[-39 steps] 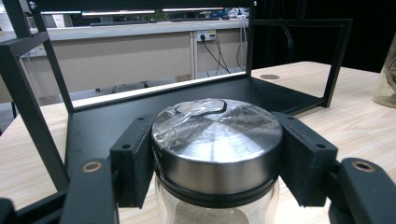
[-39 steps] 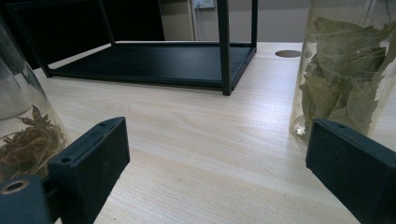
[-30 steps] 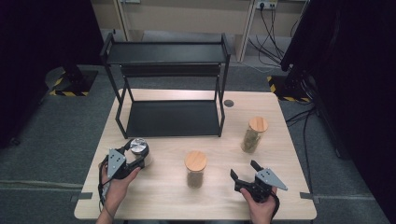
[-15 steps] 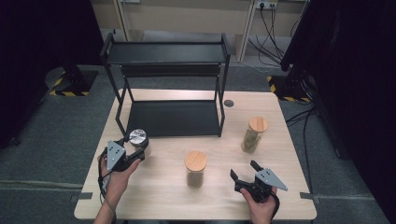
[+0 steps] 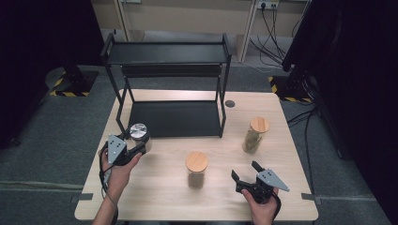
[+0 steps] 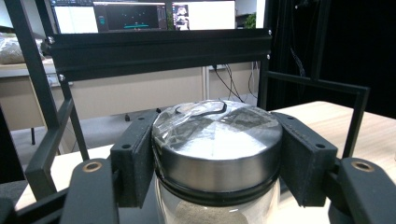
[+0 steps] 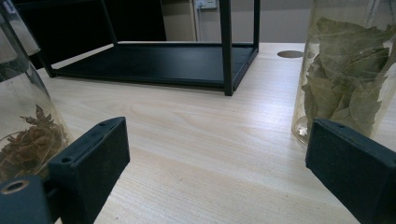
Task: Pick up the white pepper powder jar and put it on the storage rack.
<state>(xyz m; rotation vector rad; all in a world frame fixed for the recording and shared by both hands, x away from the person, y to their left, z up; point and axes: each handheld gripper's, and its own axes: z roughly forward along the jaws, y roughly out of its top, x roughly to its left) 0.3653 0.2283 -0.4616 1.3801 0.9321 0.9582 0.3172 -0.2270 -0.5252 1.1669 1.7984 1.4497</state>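
Steel-lidded and glass-walled, the jar (image 5: 139,136) sits clamped in my left tongs (image 5: 136,146), the black pads pressing both sides of its metal lid (image 6: 217,140), which gives me a firm hold high up and keeps the glass body hanging free. I carry it over the front left part of the bench (image 5: 155,197), just in front of the black rack (image 5: 169,84), whose low shelf (image 5: 173,118) lies open and facing me; I judge that shelf to be where this jar is meant to go, so I hold it upright and level with the opening. My right tongs (image 5: 246,176) rest low near the front right edge, their jaws spread wide and gripping nothing, parked out of the way. From their own camera they look between the two wooden-lidded jars: the nearer one (image 5: 196,169) with dried herbs stands mid-bench, and the farther one (image 5: 254,135) with pale leaves stands toward the right. Both wait apart from each other with room for tongs to close around their lids.
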